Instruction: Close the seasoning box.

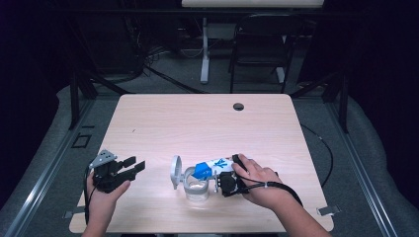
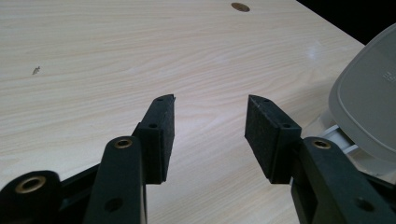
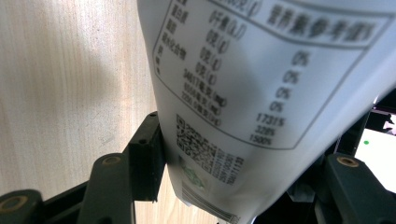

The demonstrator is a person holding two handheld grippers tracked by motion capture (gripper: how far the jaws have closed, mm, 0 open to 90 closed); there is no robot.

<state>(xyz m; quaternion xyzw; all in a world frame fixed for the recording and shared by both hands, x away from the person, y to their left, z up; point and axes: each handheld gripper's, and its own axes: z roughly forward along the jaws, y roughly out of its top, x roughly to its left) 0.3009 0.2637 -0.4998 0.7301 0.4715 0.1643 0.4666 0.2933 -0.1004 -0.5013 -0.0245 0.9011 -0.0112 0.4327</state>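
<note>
Right hand-held gripper: jaws closed on a white bottle with a blue cap. The bottle is tipped over toward the person's left, cap end over the mouth of a clear jar that stands on the bench near its front edge. The jar's grey hinged lid is swung open and stands up at the jar's left side. Person's right hand wraps the gripper body; a black cable runs off it to the right.

Left hand-held gripper: jaws wide apart, holding nothing, tips above bare bench, well apart from the jar. Left hand holds it at the front left of the bench.

Left gripper view: both pads open over the wood grain; the grey lid shows at the right edge, cut off by the frame. A round hole in the bench shows at top.

Right gripper view: the bottle's label close up, with a printed table and a QR code; text blurred, not readable. The left pad presses the bottle's side; the right pad is hidden behind the bottle.

Whether anything leaves the bottle cannot be made out. Jar contents look whitish, unclear.
</note>
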